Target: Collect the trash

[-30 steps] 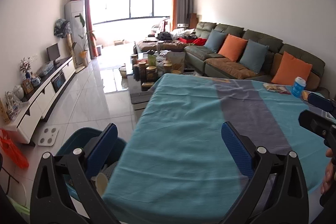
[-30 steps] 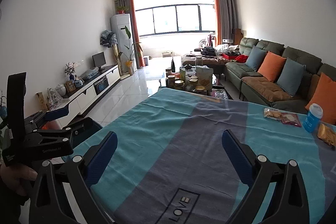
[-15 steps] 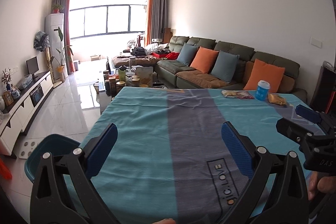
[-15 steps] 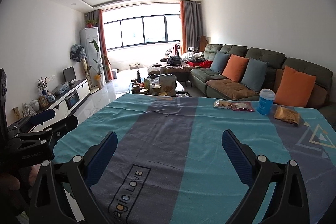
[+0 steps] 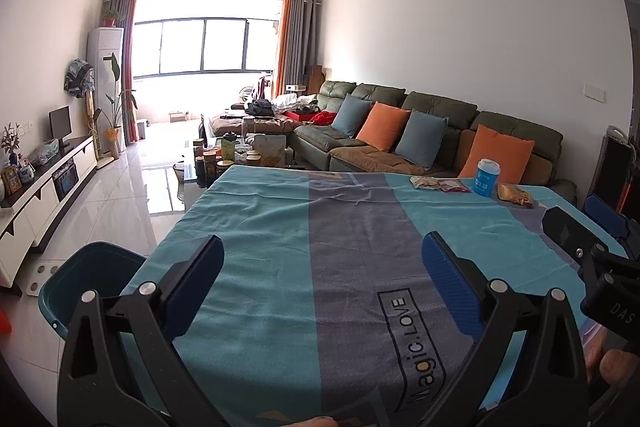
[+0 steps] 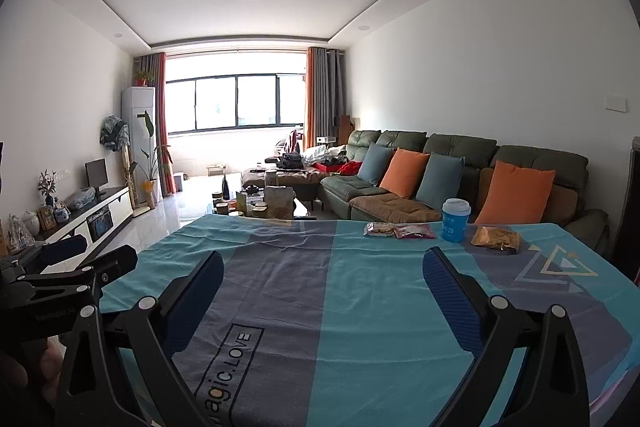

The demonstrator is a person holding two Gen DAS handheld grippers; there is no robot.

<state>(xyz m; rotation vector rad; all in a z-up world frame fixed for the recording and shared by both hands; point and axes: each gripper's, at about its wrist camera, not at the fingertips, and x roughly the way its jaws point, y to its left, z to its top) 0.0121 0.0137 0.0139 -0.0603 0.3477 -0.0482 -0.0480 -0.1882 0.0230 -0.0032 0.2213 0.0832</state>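
On the bench (image 6: 360, 307), toward one o'clock, two wrappers (image 6: 398, 229) lie left of a cup (image 6: 455, 219); a packet (image 6: 496, 239) lies right. A bin (image 5: 90, 279) stands at the bench's nine o'clock side.

The bin (image 5: 86, 281) beside the bench (image 5: 256, 227) is partly hidden: the left gripper (image 5: 322, 277) frame and the bench edge cover its near and right sides, and its contents cannot be seen. In the left wrist view, the right gripper (image 5: 592, 239) is cut off by the picture's right edge. In the right wrist view, the left gripper (image 6: 86, 259) is cut off by the left edge. The hand (image 6: 28, 367) holding it shows only as a dark, blurred patch. The print on the wrappers (image 6: 398, 230) and the cup (image 6: 455, 220) is too small to read. The lettering on the cloth (image 6: 224, 367) is cut off by the lower edge. Items on the far low table (image 6: 256, 205) are too small to tell apart.
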